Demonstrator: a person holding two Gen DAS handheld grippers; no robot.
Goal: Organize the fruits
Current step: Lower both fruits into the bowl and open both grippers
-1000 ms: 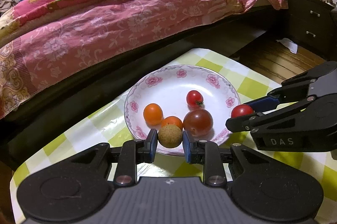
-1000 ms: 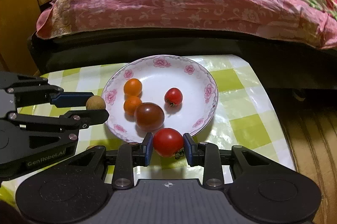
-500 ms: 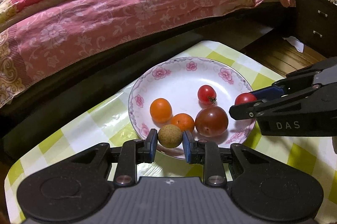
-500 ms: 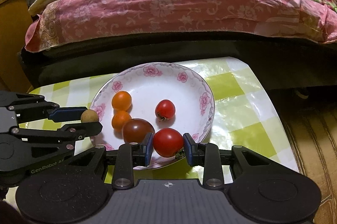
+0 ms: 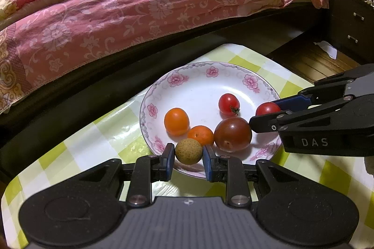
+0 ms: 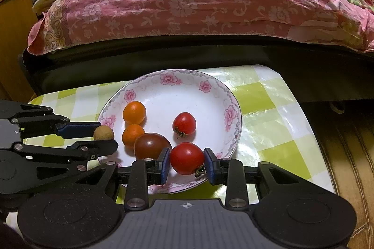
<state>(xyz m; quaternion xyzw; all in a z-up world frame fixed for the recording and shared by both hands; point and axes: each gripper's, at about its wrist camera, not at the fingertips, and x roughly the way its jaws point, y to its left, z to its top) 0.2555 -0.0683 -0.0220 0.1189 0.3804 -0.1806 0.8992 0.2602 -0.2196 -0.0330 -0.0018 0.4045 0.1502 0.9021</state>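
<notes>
A white plate with pink flowers (image 5: 198, 71) (image 6: 187, 76) holds two orange fruits (image 5: 176, 120) (image 5: 200, 135), a small red tomato (image 5: 229, 104) and a dark brown tomato (image 5: 232, 134). My left gripper (image 5: 188, 153) is shut on a tan longan (image 5: 188, 151) over the plate's near rim; it also shows in the right wrist view (image 6: 103, 133). My right gripper (image 6: 186, 162) is shut on a red tomato (image 6: 187, 158) over the plate's near edge; the tomato also shows in the left wrist view (image 5: 267, 108).
The plate sits on a small table with a green and white checked cloth (image 5: 105, 129) (image 6: 268, 122). A bed with a pink floral cover (image 5: 140, 3) runs close behind. A dark cabinet (image 5: 350, 22) and wooden floor (image 6: 346, 155) lie to the right.
Both grippers have moved forward with their fruits, from beside the plate to over its near rim. The fruits on the plate have not moved.
</notes>
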